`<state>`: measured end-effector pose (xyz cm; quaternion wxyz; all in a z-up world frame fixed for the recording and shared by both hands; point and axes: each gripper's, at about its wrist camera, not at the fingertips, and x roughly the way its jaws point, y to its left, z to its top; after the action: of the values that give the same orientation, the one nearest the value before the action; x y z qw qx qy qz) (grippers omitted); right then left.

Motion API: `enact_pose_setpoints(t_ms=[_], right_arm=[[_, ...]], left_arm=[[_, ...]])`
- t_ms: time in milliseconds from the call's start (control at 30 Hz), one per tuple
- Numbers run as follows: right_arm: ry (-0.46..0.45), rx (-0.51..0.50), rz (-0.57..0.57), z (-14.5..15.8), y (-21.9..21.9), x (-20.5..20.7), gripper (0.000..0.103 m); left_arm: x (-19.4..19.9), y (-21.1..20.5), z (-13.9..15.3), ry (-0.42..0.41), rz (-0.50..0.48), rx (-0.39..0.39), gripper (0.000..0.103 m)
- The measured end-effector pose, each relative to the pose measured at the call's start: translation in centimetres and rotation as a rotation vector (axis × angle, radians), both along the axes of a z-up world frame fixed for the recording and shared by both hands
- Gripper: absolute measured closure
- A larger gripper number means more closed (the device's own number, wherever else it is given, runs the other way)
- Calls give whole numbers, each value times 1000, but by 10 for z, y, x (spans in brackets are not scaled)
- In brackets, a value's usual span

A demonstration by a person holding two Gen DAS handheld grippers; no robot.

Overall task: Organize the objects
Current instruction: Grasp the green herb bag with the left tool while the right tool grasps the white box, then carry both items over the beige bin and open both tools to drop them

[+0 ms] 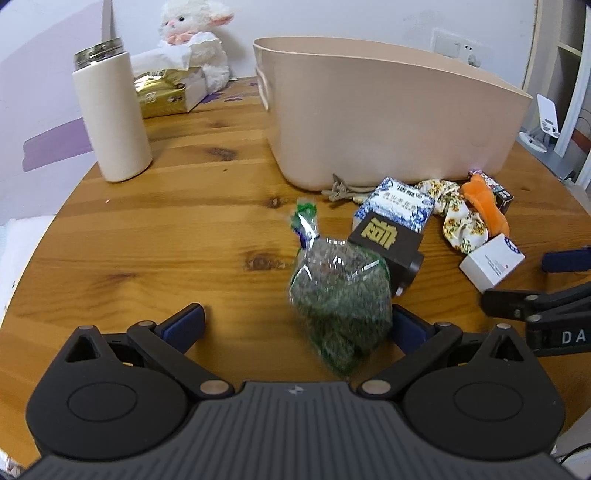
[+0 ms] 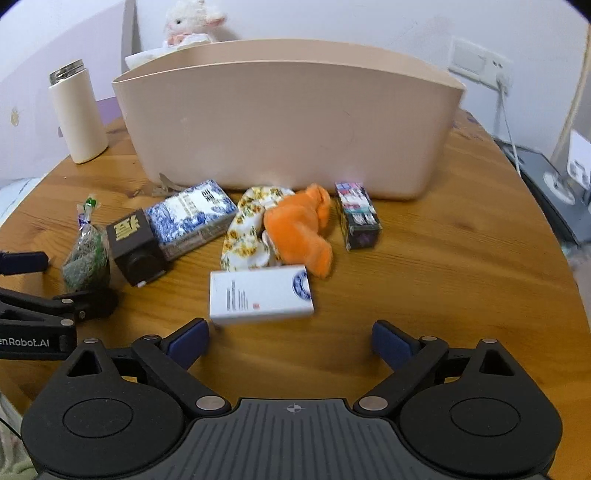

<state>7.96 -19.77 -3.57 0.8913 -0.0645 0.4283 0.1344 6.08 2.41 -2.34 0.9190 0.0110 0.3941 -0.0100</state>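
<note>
Beige bin (image 2: 288, 125) stands far, contents hidden. Left gripper (image 1: 295, 326) fingers spread around the green bag (image 1: 340, 295); right gripper (image 2: 291, 341) fingers spread near the white box (image 2: 258, 293).

On the round wooden table (image 2: 443, 280) I count one beige tub (image 2: 288, 125), four small boxes — blue-patterned (image 2: 192, 218), dark with a gold character (image 2: 135, 245), white (image 2: 258, 293), and multicoloured (image 2: 356, 216) — one bag of green stuff (image 1: 340, 295), one floral scrunchie (image 2: 247, 236), one orange plush (image 2: 301, 232), one hair clip (image 1: 341, 190), one cream flask (image 1: 110, 118), one tissue pack (image 1: 166, 92), one toy lamb (image 1: 195, 26).
</note>
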Motion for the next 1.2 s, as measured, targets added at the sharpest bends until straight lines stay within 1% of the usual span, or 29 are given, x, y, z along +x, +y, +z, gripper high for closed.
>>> enact_pose_setpoints(t_ms=[33, 67, 100, 300, 367, 400, 433, 467, 500, 533, 567, 600, 667, 700, 800, 900, 1033, 1200], right_arm=[[5, -2, 9, 0, 2, 3, 6], [12, -4, 14, 0, 3, 7, 2], [22, -8, 15, 0, 4, 10, 0], [96, -19, 72, 3, 8, 28, 0], [94, -19, 92, 3, 7, 30, 0], [88, -17, 90, 3, 7, 29, 0], [75, -12, 84, 2, 6, 27, 0], [60, -7, 76, 2, 6, 25, 2], [42, 0, 65, 1, 6, 22, 6], [15, 8, 56, 2, 5, 19, 20], [-8, 15, 54, 4, 5, 15, 39], [-25, 17, 55, 6, 5, 12, 48], [-26, 12, 51, 8, 6, 9, 48], [-25, 15, 47, 8, 5, 7, 48], [-26, 36, 31, 9, 2, 0, 48], [-66, 73, 5, 23, -7, -3, 48], [-179, 116, -35, 59, -19, -4, 48], [-303, 187, -86, 109, -29, 14, 48]], left_arm=[[2, 0, 0, -2, -6, -1, 0], [4, 0, 0, -5, -14, 0, 0], [6, 0, -1, -8, -20, 0, 0], [14, 1, -1, -11, -57, -4, 0], [13, 2, 0, -19, -65, -3, 6], [13, 2, 1, -23, -72, -5, 12], [12, 1, 2, -27, -78, -5, 16], [11, 1, 3, -33, -86, -6, 23], [11, 1, 4, -38, -94, -8, 32], [11, 0, 5, -41, -100, -10, 41], [10, 0, 6, -44, -108, -13, 46], [10, 0, 7, -44, -114, -14, 48], [10, 0, 8, -42, -119, -18, 50], [9, 0, 9, -44, -120, -25, 52], [5, 3, 17, -70, -112, -49, 54], [1, 7, 31, -108, -109, -61, 55], [-3, 9, 60, -184, -109, -66, 55], [9, 6, 105, -304, -95, -63, 55]])
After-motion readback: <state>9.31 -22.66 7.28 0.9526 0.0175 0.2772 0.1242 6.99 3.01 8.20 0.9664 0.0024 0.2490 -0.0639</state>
